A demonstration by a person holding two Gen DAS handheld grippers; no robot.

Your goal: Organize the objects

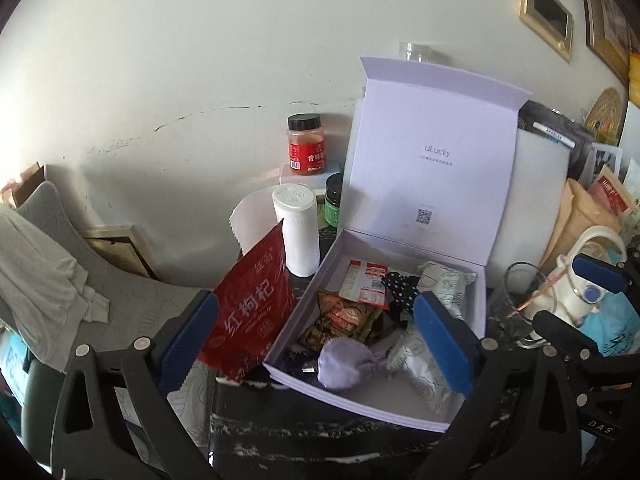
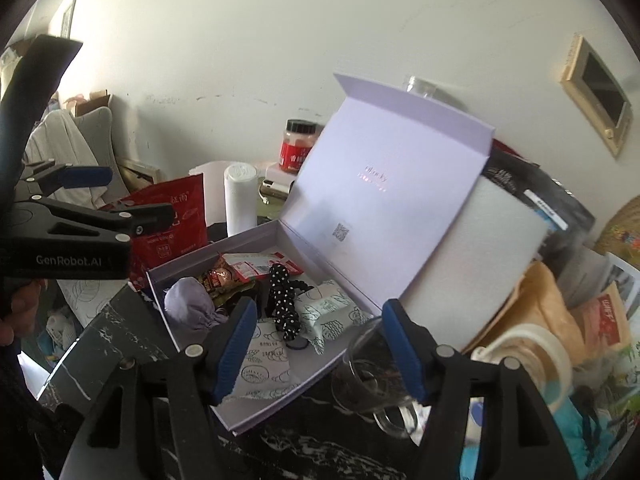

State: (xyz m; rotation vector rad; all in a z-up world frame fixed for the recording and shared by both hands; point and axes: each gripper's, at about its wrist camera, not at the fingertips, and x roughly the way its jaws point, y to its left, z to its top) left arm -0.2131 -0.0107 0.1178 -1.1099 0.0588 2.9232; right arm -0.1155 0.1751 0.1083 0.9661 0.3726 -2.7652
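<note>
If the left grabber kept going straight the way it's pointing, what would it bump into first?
Probably the snack packets in the open lilac box. The open left gripper aims down into it, empty, though the box's near wall might come first; depth is hard to judge.

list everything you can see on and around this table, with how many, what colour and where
gift box: 1, lilac, centre, lid up
snack packets: several, mixed colours, in box
cloth pouch: 1, lilac, box front
polka-dot scrunchie: 1, black-white, in box
goji bag: 1, red, leaning left of box
white bottle: 1, behind bag
spice jar: 1, red, black lid, by wall
green jar: 1, behind box
glass: 1, clear, right of box
left gripper: jaws open, empty
right gripper: jaws open, empty
</note>
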